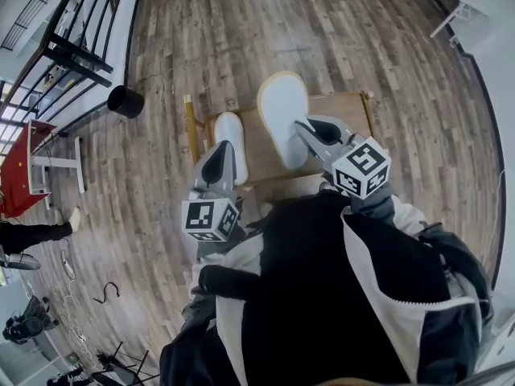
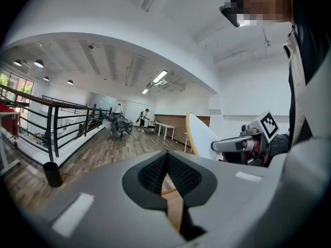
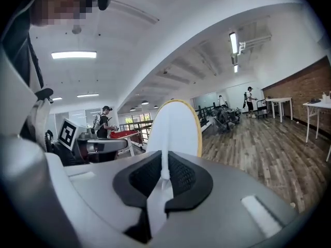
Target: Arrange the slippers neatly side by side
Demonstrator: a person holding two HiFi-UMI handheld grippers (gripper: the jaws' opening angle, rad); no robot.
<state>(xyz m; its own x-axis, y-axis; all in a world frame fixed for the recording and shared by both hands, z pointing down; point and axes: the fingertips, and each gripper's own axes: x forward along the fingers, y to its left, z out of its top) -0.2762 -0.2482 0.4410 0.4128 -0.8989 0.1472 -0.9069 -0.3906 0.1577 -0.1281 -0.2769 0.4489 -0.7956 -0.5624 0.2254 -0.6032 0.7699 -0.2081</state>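
Note:
Two white slippers are in play. One slipper (image 1: 231, 132) lies on the low wooden table (image 1: 346, 111), partly hidden under my left gripper (image 1: 219, 153). That gripper's jaws (image 2: 166, 177) are shut with nothing between them; only wood shows below the pads. My right gripper (image 1: 304, 129) is shut on the edge of the other slipper (image 1: 282, 111), which hangs above the table. In the right gripper view this slipper (image 3: 173, 125) stands upright, its tan-rimmed sole ahead of the jaws (image 3: 164, 177). The left gripper view shows the same slipper (image 2: 199, 136) to the right, with the right gripper (image 2: 235, 144) on it.
A black bin (image 1: 125, 100) stands on the wooden floor near a dark railing (image 1: 72, 55). A red table (image 1: 20, 167) is at the far left, white tables (image 1: 451, 6) at the top right. A yellow post (image 1: 191, 127) stands by the table's left edge. Other people stand far off.

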